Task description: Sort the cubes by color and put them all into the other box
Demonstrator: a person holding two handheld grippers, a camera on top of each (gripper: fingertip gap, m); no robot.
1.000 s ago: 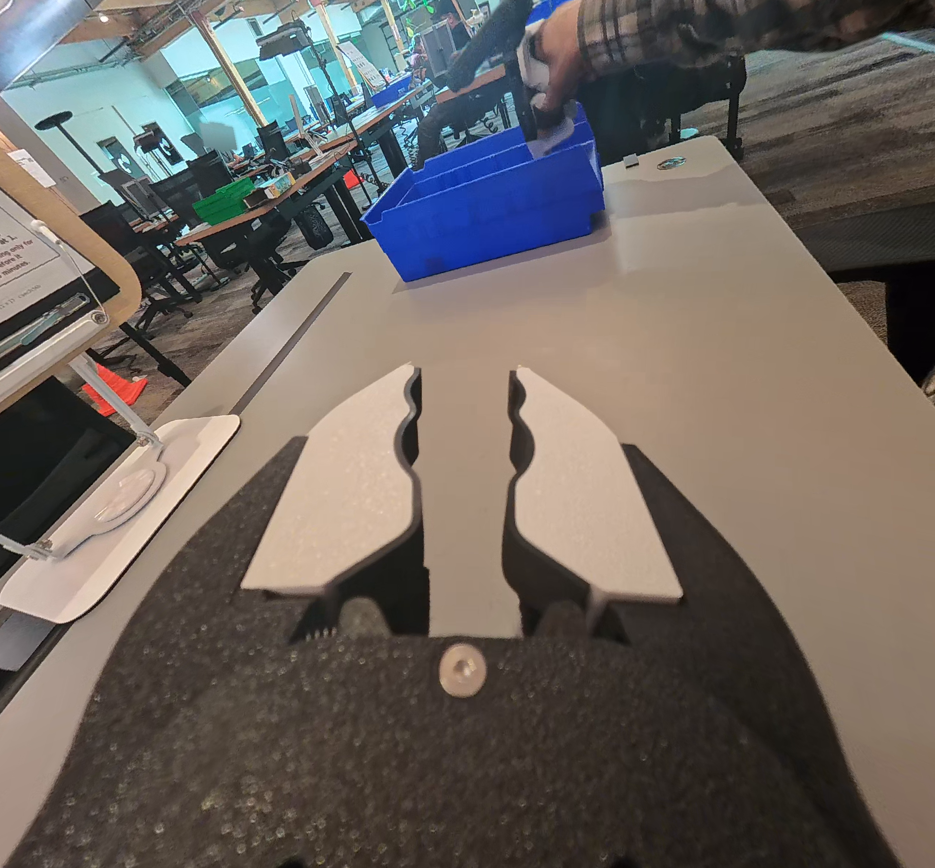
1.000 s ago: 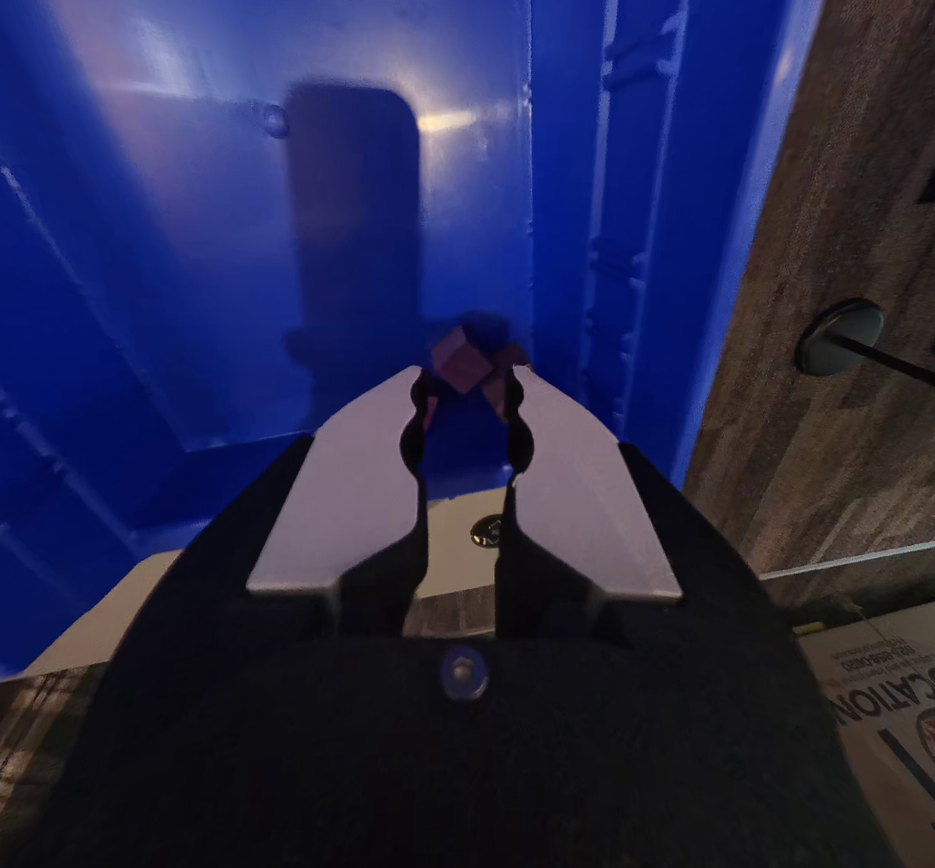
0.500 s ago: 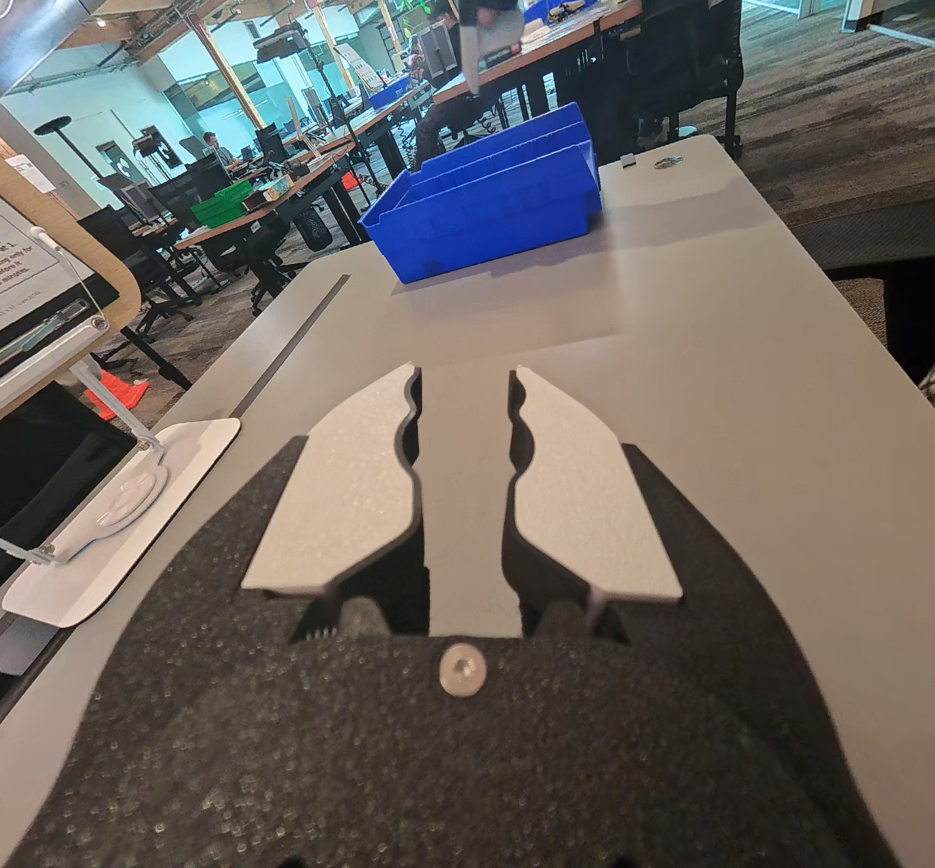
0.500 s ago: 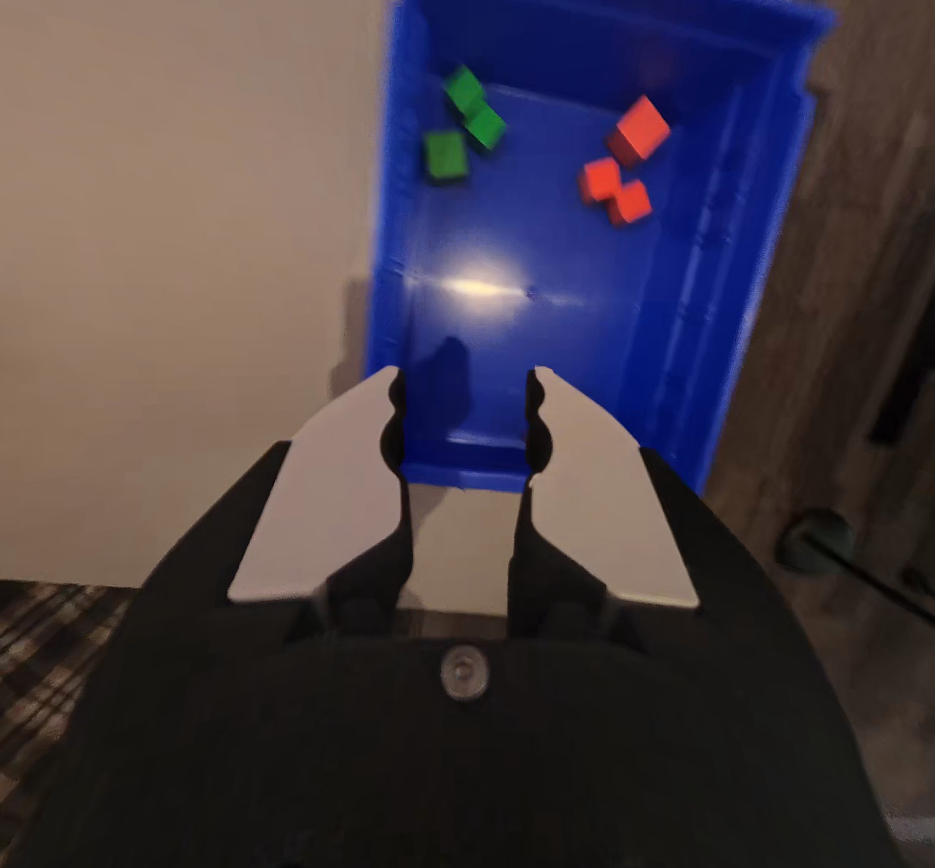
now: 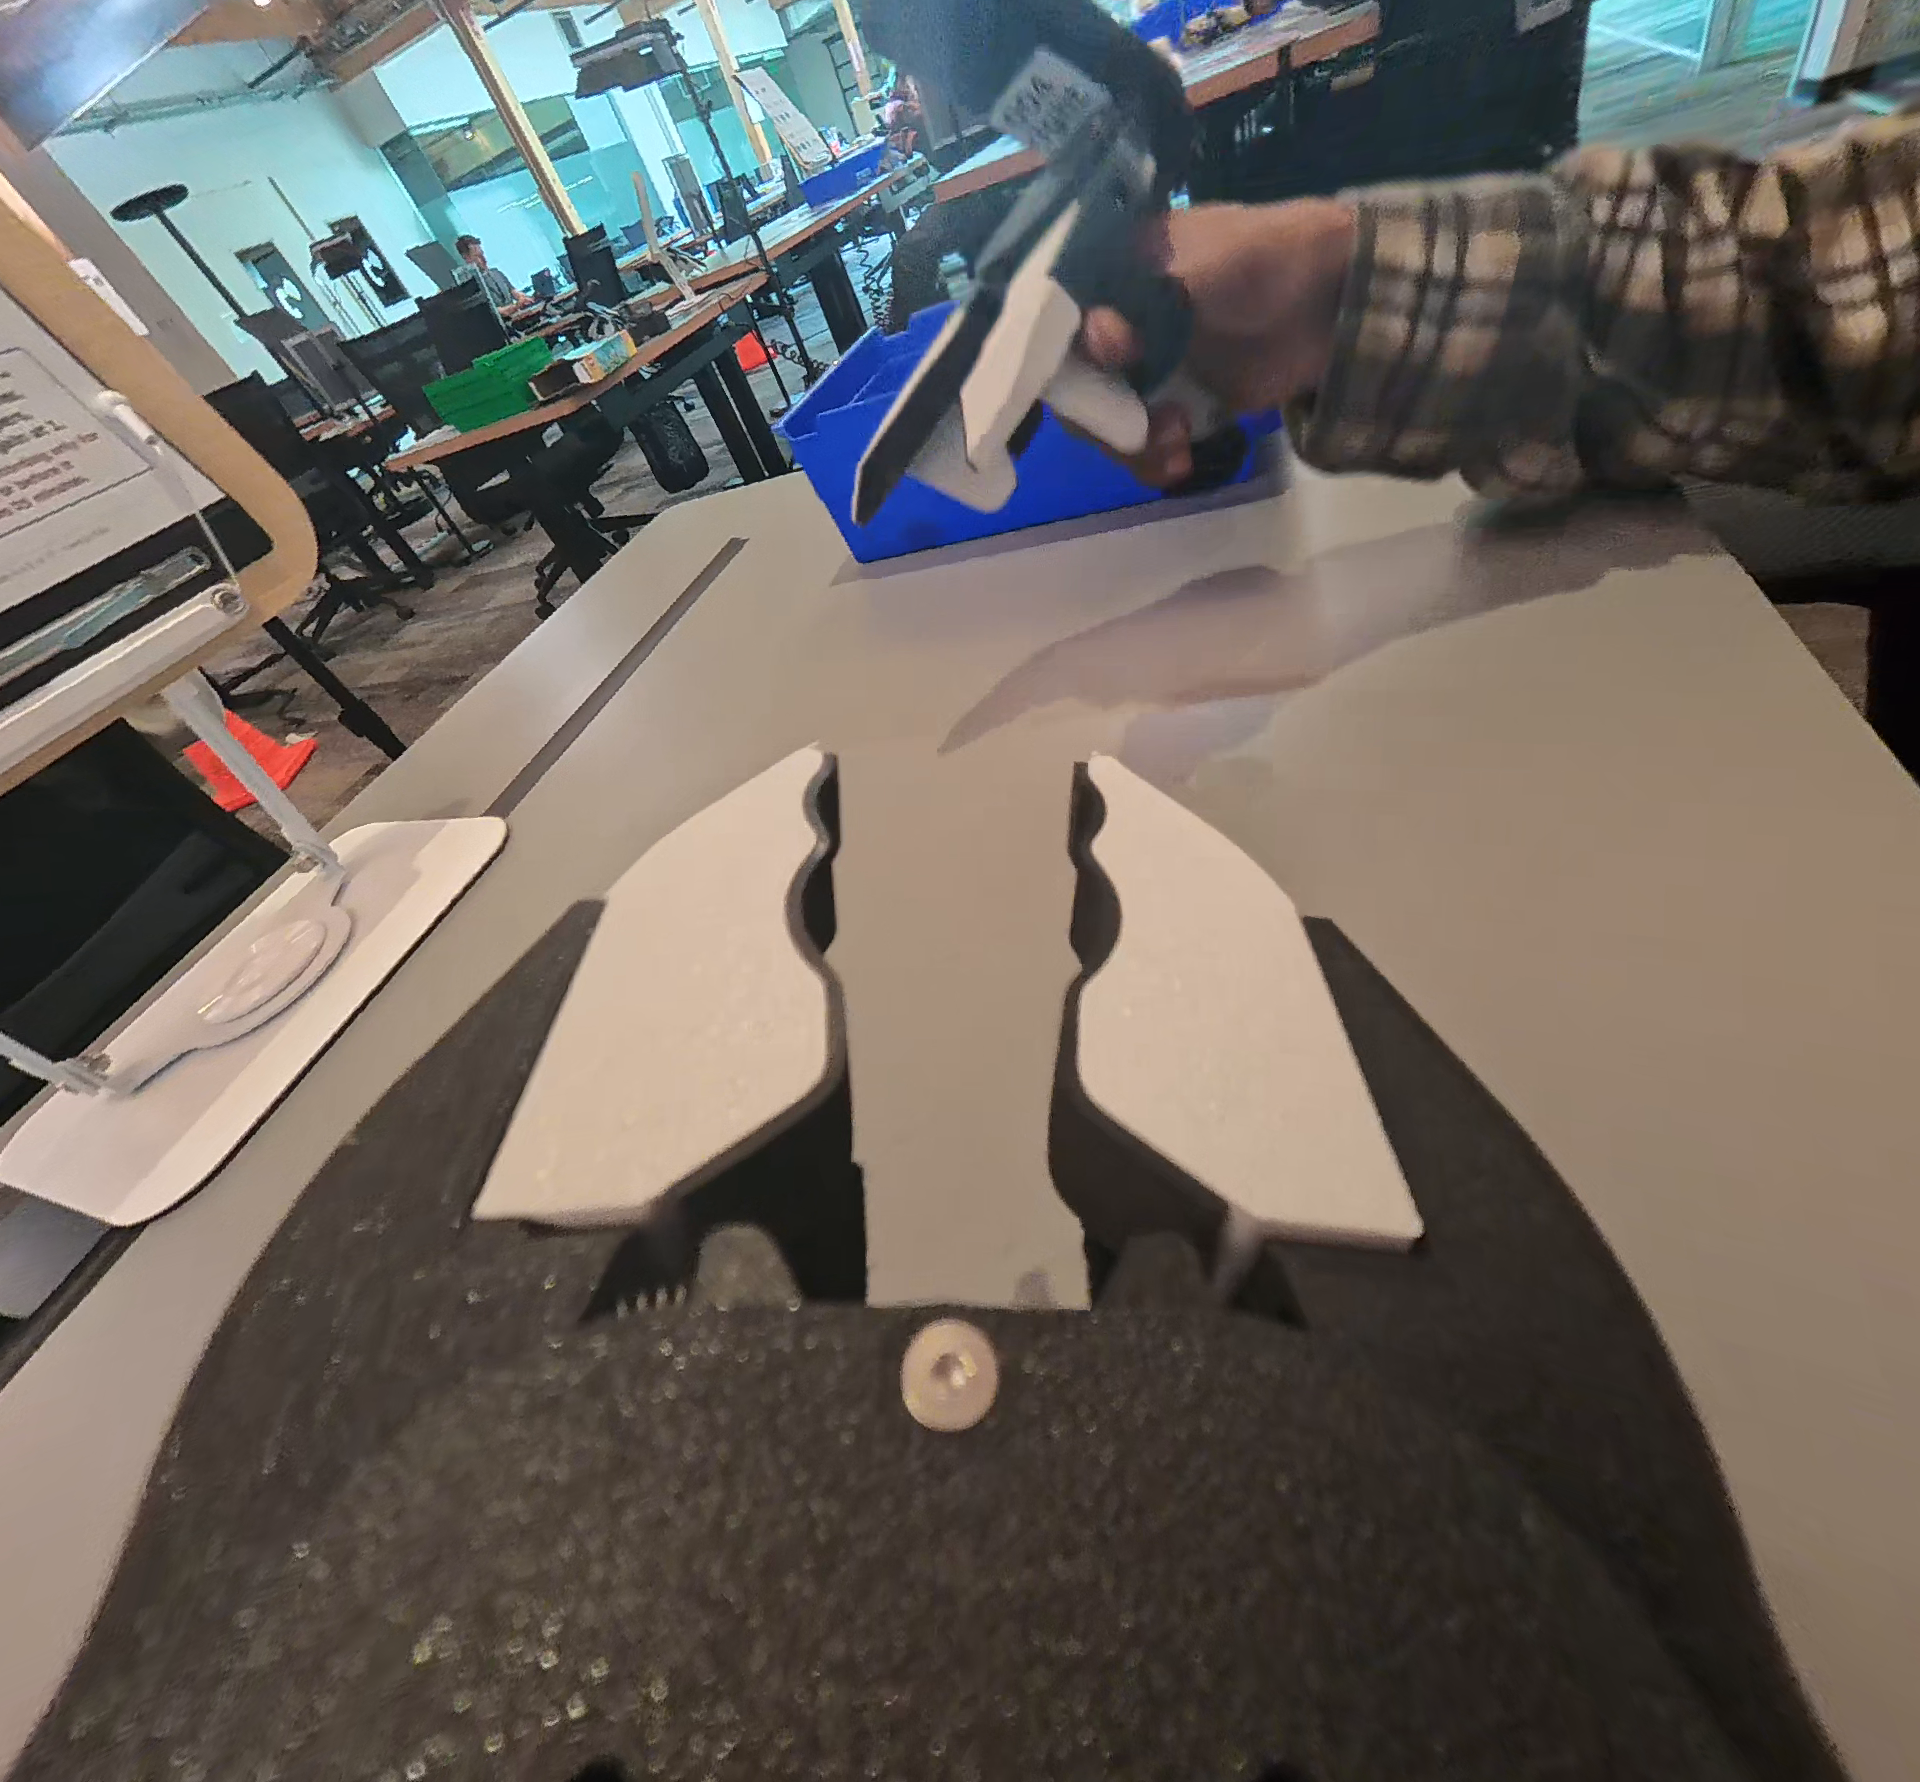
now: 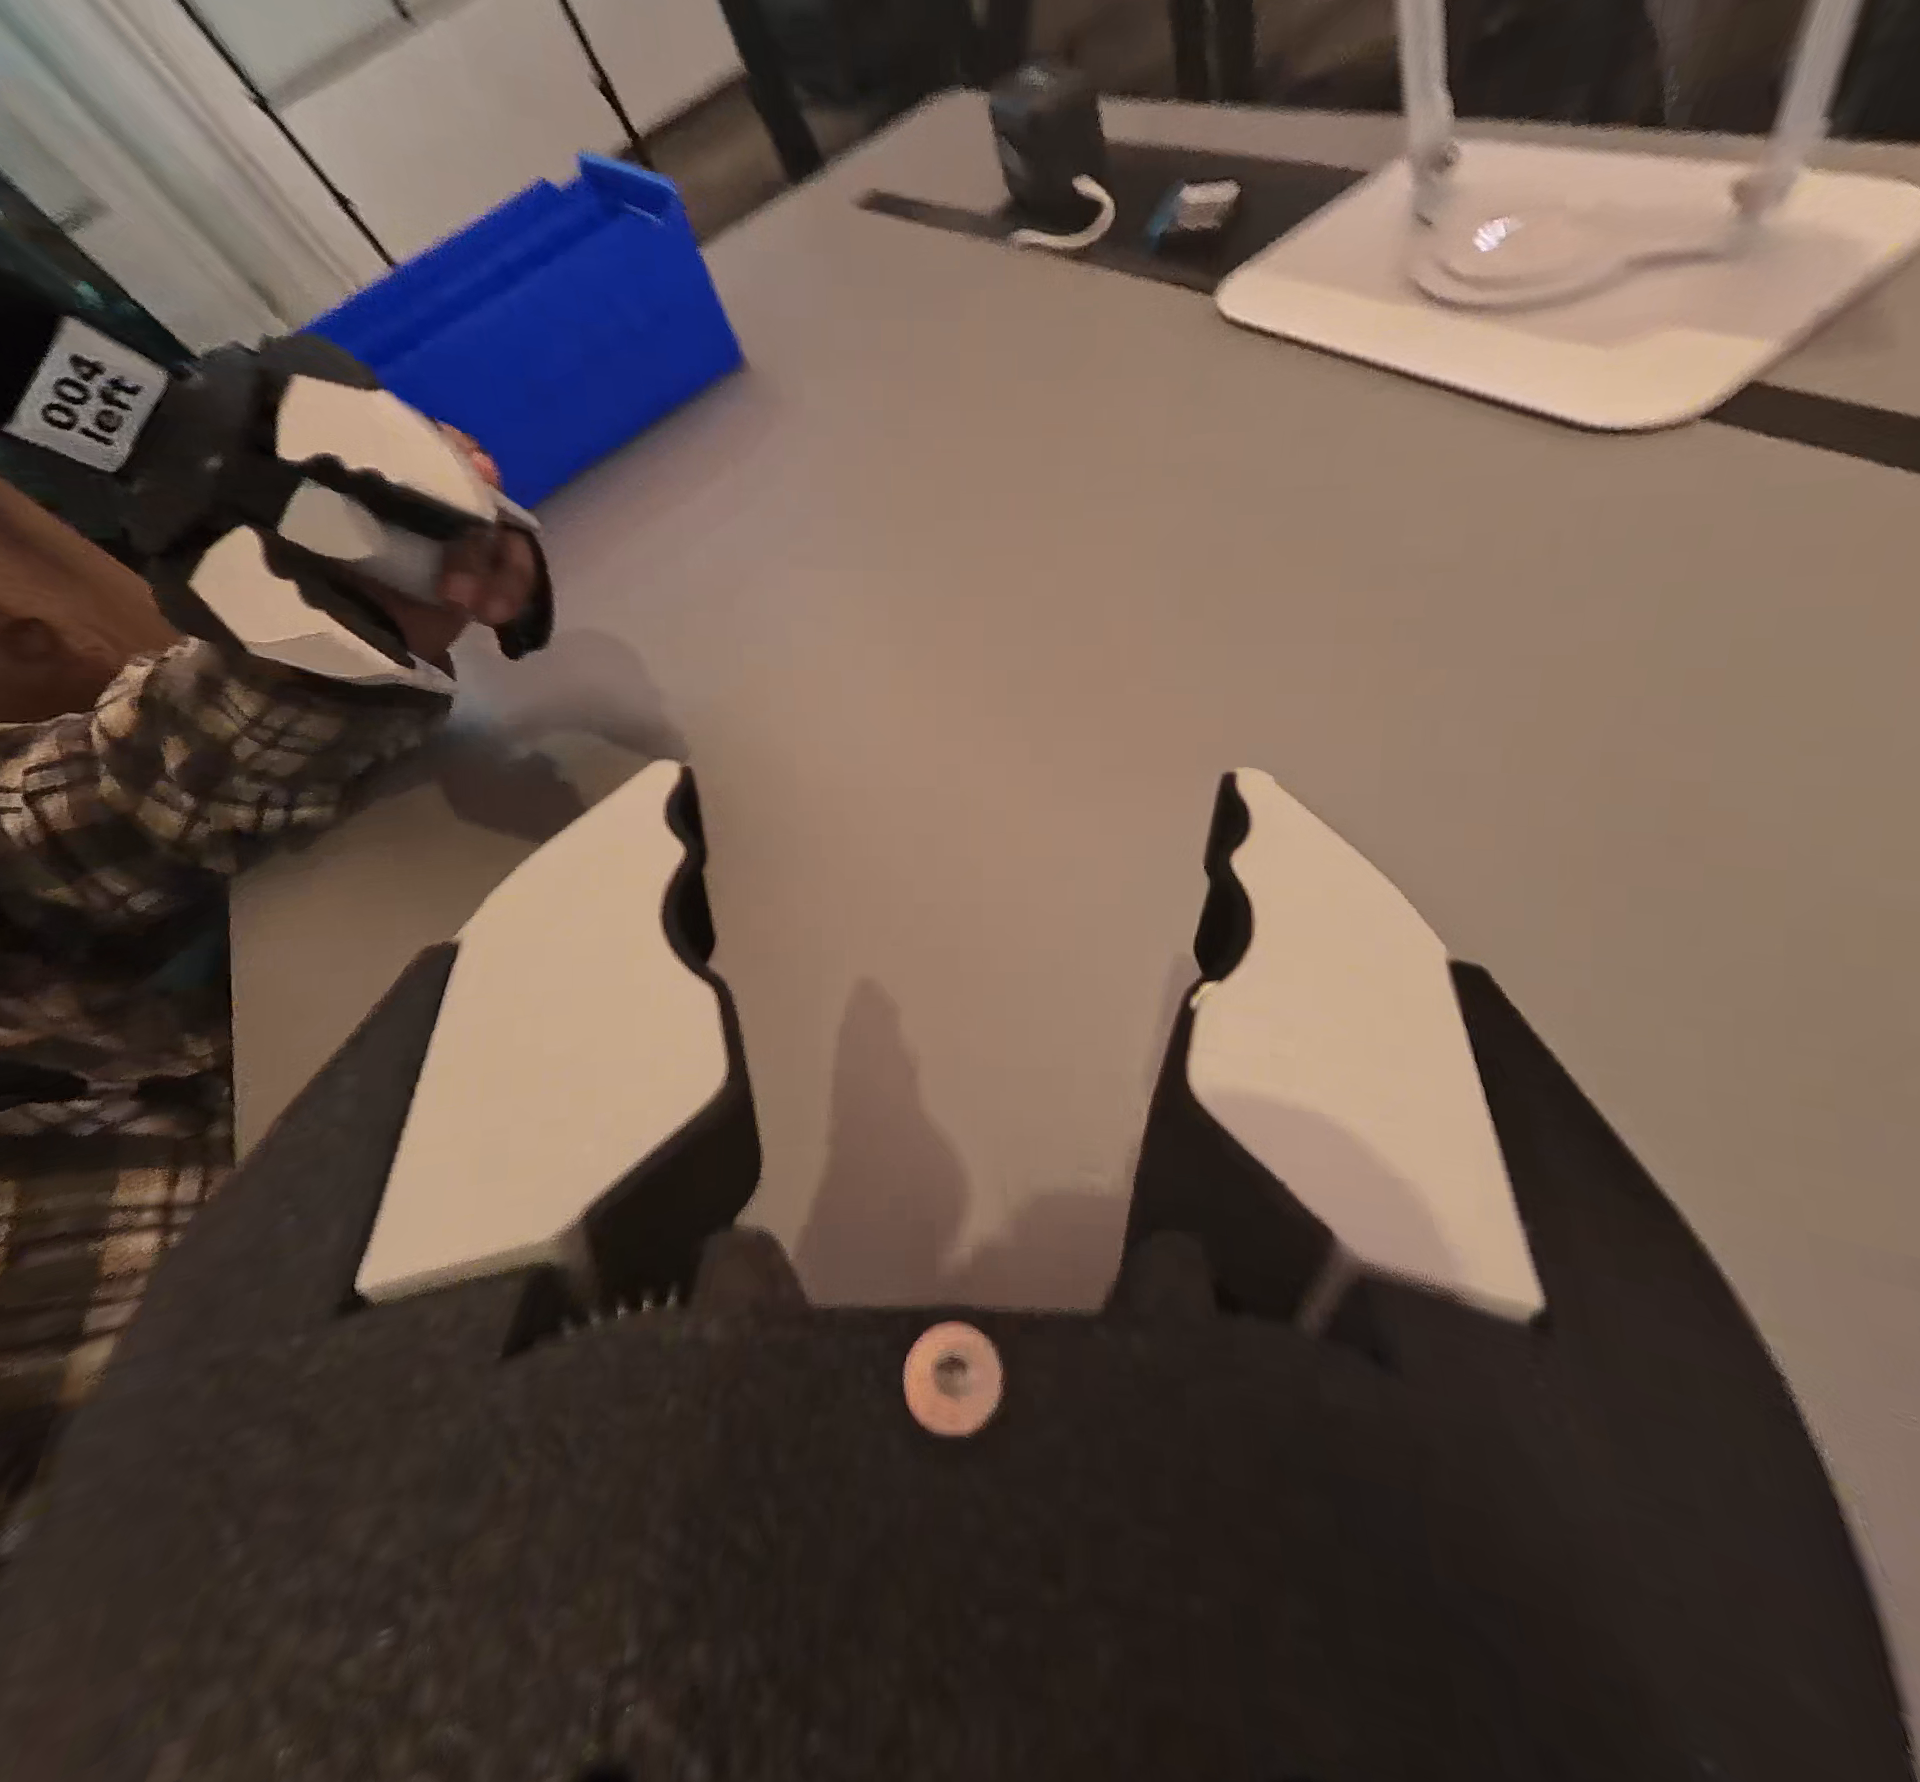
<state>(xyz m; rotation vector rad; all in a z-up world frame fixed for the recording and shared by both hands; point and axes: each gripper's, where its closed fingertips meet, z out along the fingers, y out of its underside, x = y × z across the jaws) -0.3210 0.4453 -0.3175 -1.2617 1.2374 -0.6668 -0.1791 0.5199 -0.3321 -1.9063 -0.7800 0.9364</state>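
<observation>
Both tongs (image 5: 951, 776) (image 6: 956, 787) agape, empty.

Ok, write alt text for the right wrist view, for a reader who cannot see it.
The right gripper is open and empty above a bare grey table. At far left a hand in a plaid sleeve holds the left gripper beside a blue box, whose inside is hidden. A white lamp base sits at upper right.

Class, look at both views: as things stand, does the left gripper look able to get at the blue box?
Probably yes. The left gripper is open and empty, and bare grey table lies between it and the blue box; only the right gripper hangs before it.
</observation>
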